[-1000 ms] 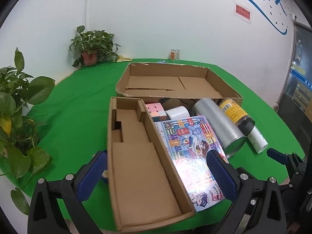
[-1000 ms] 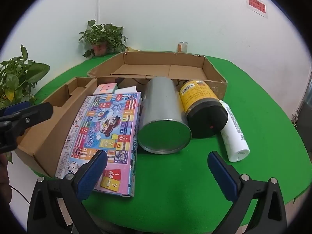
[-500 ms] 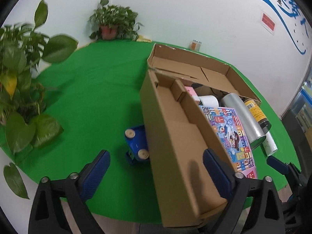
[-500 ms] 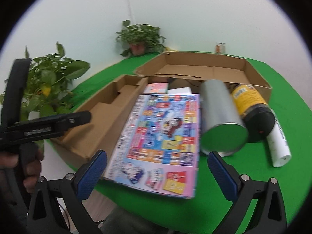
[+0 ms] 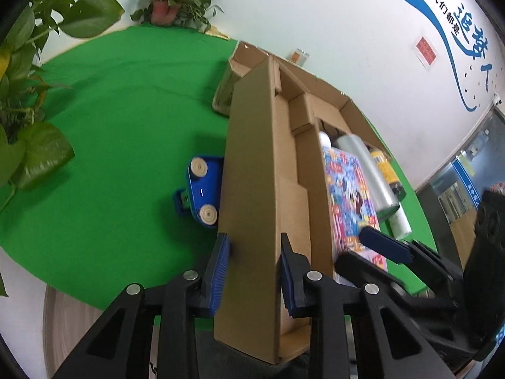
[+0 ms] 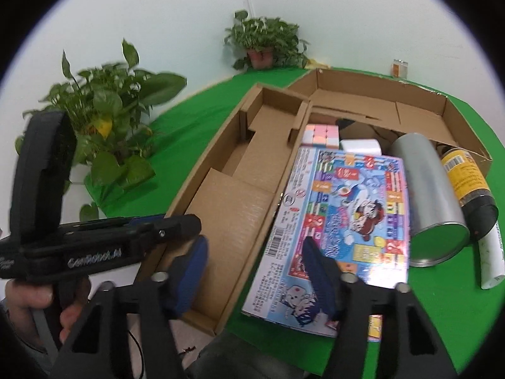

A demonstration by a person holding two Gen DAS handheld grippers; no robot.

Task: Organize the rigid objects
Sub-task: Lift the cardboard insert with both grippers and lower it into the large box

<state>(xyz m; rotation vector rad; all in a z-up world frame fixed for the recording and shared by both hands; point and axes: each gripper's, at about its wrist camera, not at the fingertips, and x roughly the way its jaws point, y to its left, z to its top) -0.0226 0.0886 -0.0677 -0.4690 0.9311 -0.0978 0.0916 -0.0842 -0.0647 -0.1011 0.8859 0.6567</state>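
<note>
My left gripper is shut on the near left wall of a long cardboard box, which also shows in the right wrist view. My right gripper is partly closed over the box's right wall, one finger inside the box and the other on a colourful board-game box. Whether it grips is unclear. A blue toy car lies on its side left of the cardboard box. A silver cylinder, a yellow-labelled jar, a white tube, a pastel cube and a white block lie beyond.
A large open cardboard tray stands at the back of the green table. Potted plants stand at the far edge and at the left. A small jar stands by the wall.
My left gripper has moved onto the box's left wall and closed on it. My right gripper has narrowed and moved left to the box's right wall and the game box.
</note>
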